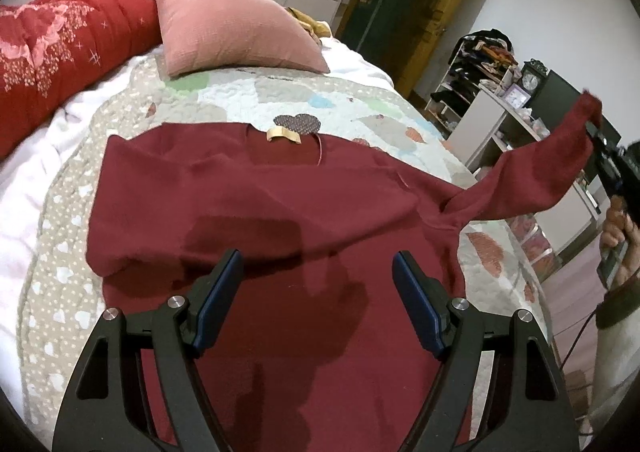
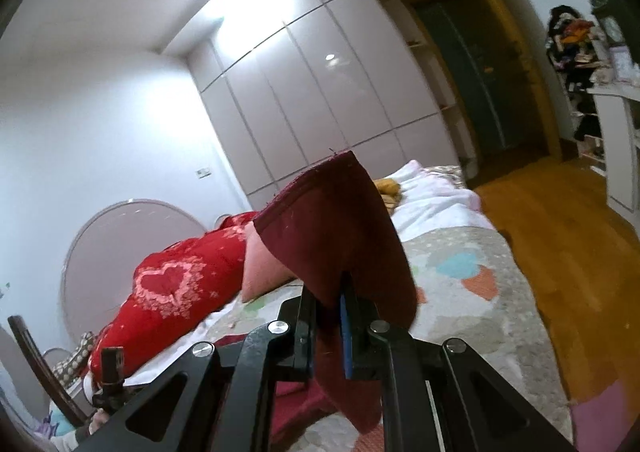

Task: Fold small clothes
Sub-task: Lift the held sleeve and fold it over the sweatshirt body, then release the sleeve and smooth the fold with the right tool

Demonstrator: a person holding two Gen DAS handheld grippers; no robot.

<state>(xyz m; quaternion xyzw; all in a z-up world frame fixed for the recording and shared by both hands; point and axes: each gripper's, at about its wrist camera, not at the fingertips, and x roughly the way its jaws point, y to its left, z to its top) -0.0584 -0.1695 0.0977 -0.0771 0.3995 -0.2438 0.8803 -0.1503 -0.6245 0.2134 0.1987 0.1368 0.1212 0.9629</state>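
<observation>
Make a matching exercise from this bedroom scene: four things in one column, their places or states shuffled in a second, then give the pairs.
Things:
1. dark red knit sweater
2. sweater's sleeve
3. pink square pillow
4. left gripper

States:
A. open above the sweater
B. lifted, pinched in the right gripper
C. spread on the heart-patterned quilt
D. propped beside the red floral duvet

Pairs: 1-C, 2-B, 3-D, 4-A

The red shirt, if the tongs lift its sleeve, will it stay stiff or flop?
Probably flop: the sleeve held by the right tongs sags and twists. The red shirt lies wrinkled on the quilt, so its body would likely drag behind.
</observation>
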